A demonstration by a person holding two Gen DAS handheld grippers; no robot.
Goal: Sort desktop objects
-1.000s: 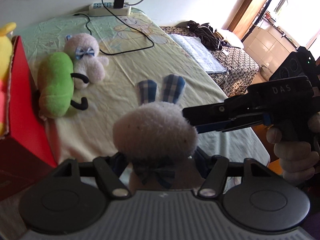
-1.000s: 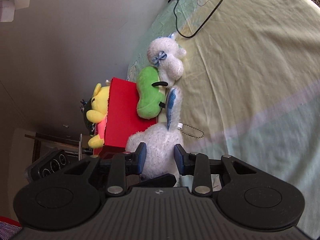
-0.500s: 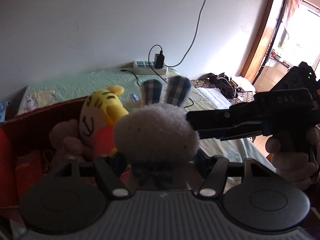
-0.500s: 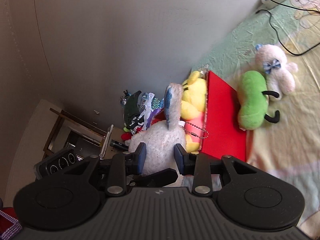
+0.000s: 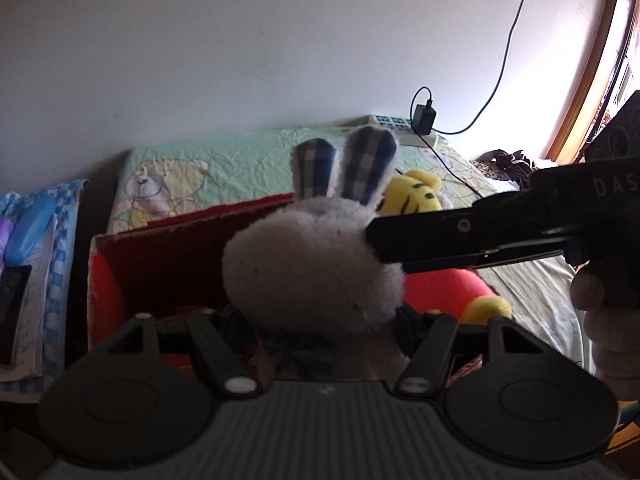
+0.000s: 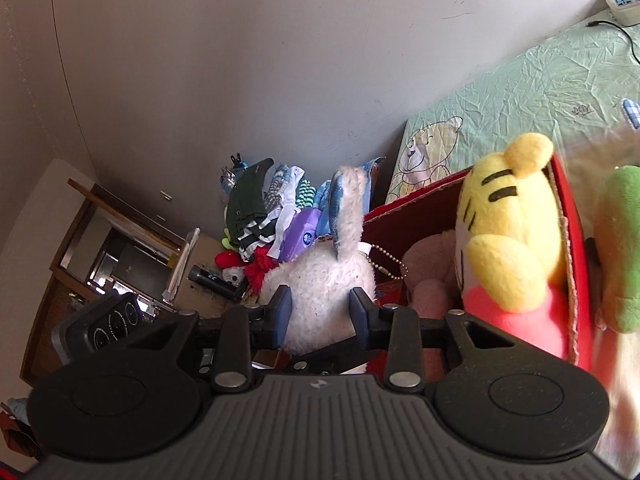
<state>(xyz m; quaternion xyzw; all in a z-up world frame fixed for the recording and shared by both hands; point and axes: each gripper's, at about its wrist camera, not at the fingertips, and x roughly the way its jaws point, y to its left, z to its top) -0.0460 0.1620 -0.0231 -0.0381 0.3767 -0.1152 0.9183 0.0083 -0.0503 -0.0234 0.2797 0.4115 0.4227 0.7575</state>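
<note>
Both grippers point(image 5: 320, 320) point(image 6: 320, 314) clamp the upright rabbit point(image 5: 316, 264), the red box point(image 5: 160, 248) open below at six o'clock.

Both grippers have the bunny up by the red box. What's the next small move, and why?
Probably lower the bunny into the red box beside the yellow toy, then release. Both the left gripper and right gripper pinch it above the box opening.

Grey wall point(image 5: 280, 60) (sunlit window point(image 5: 624, 60) right)
</note>
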